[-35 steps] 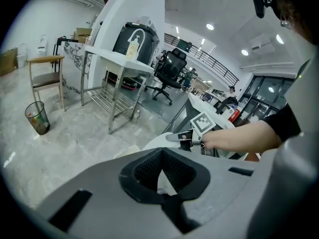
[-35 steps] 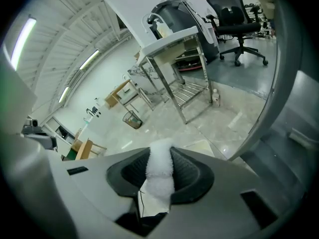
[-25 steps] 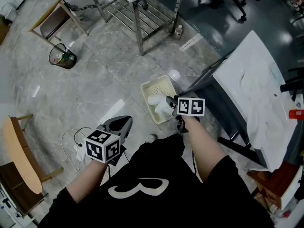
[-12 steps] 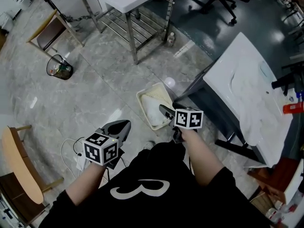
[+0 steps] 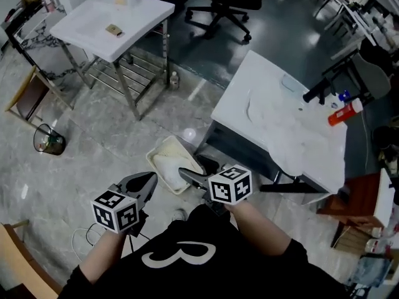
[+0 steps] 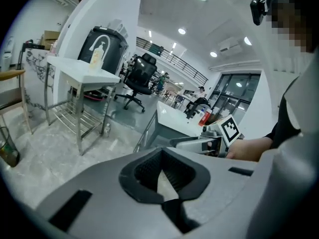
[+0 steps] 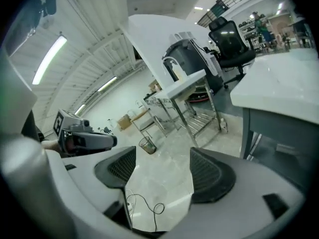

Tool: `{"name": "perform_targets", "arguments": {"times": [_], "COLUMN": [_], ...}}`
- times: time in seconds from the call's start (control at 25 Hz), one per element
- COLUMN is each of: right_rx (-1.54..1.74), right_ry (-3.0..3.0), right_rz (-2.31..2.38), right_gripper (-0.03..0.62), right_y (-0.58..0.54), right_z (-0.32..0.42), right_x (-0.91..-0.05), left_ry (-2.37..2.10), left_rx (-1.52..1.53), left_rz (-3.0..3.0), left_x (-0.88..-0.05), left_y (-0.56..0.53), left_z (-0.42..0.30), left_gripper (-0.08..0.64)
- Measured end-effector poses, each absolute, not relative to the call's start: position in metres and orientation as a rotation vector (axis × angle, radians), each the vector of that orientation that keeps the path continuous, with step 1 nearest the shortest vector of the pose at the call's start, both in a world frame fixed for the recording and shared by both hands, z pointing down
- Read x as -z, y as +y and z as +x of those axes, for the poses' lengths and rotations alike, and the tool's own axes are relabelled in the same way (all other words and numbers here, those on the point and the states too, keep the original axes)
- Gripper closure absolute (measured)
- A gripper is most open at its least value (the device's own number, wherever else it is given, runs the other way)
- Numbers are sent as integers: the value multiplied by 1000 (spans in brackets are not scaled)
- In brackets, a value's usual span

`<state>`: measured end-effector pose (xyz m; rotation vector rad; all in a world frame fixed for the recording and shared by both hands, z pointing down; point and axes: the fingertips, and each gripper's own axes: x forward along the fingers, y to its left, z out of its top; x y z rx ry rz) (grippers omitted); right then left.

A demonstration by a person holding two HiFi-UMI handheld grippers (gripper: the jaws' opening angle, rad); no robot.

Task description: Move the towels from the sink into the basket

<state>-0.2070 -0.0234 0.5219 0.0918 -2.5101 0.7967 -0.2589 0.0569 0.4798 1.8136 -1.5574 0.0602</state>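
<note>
The right hand-held gripper (image 7: 162, 176), its jaws having just been opening, is being held wide apart with nothing between them. The left hand-held gripper (image 6: 160, 176) is being held closed and empty. A white cloth towel (image 5: 169, 165) is lying in the cream plastic basket (image 5: 154, 157) just below the right one.

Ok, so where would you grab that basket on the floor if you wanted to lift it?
Probably by the top rim of the basket, on the long side away from the sink table, coming straight down from above with one jaw inside and one outside. The rim looks thin enough to pinch, and the white towel lies in the middle, leaving that edge bare.
</note>
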Motion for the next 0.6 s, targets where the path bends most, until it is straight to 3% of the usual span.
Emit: {"name": "perform_targets", "arguments": {"times": [0.6], "right_rx": [-673], "right_ry": [-2733], "right_rz": [435], "right_gripper": [276], "right_y": [-117], "right_z": [-94], "right_x": [-402], "left_ry": [-1316], "left_rx": [-56], "left_rz": [2141], "left_x": [-401], "left_y": [-53], "left_z": [-164], "left_gripper": [554]}}
